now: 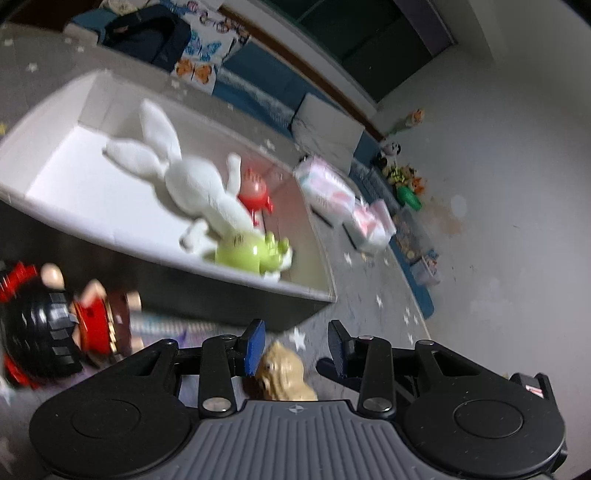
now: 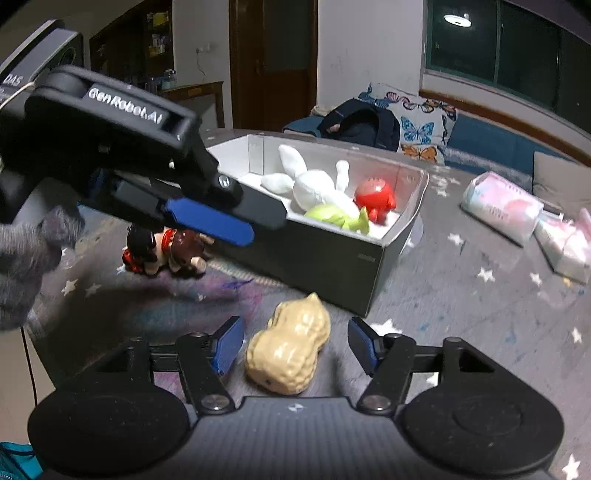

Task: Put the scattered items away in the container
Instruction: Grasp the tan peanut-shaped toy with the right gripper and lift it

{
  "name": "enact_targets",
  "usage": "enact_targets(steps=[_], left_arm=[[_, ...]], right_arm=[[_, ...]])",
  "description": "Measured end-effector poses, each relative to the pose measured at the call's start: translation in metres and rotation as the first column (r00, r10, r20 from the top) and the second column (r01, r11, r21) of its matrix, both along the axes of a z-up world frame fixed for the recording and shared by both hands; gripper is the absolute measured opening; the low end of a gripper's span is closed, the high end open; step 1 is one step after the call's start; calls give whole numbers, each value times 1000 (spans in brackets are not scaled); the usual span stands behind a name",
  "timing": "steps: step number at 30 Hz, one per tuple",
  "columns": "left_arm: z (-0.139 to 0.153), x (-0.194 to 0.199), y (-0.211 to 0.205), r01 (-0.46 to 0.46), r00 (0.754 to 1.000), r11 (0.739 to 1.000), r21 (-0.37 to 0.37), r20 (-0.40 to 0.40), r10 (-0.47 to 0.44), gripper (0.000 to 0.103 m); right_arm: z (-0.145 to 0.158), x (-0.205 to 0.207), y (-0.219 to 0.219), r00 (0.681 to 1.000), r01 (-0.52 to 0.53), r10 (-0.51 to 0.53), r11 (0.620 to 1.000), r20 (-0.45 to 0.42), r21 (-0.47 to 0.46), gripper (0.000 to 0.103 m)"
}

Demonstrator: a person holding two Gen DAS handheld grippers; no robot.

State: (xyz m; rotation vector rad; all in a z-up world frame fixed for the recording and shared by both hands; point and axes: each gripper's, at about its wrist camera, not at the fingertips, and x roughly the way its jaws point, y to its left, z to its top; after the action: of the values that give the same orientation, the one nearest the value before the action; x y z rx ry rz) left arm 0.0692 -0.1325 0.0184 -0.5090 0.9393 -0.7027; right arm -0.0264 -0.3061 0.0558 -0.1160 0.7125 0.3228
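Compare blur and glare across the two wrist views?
Left wrist: heavy motion blur on the white plush rabbit and doll; gripper body sharp. Right wrist: peanut toy crisp with soft glare; ceiling lamp reflected in window.

"GenRobot.AI" on left claw (image 2: 221,221) body; "DAS" on device (image 2: 37,55) behind.

Both wrist views low, close, angled down; share box (image 1: 110,236) (image 2: 332,258)

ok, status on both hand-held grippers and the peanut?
Right hand-held gripper open, straddling peanut toy, no grip. Left hand-held gripper open, empty. Doll still outside box.
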Motion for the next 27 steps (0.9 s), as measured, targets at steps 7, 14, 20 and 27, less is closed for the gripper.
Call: enact_targets(steps=[7, 14, 20, 27], left_arm=[[-21, -2, -10, 22, 997, 1000, -6, -76, -22, 40], [-34, -1, -13, 25, 994, 1000, 6, -108, -24, 40], [-41, 1, -13, 18, 991, 1000, 8, -130, -17, 40], [-43, -1, -14, 24, 992, 1000, 14, -124, -22, 34]], right_arm=[[-11, -2, 1, 1000, 4, -3, 1000, -28, 12, 56], [-17, 1, 2, 999, 3, -2, 1000, -54, 30, 49], [-17, 1, 1, 998, 7, -5, 999, -57, 38, 47], [-17, -1, 2, 998, 8, -6, 999, -55, 38, 46]])
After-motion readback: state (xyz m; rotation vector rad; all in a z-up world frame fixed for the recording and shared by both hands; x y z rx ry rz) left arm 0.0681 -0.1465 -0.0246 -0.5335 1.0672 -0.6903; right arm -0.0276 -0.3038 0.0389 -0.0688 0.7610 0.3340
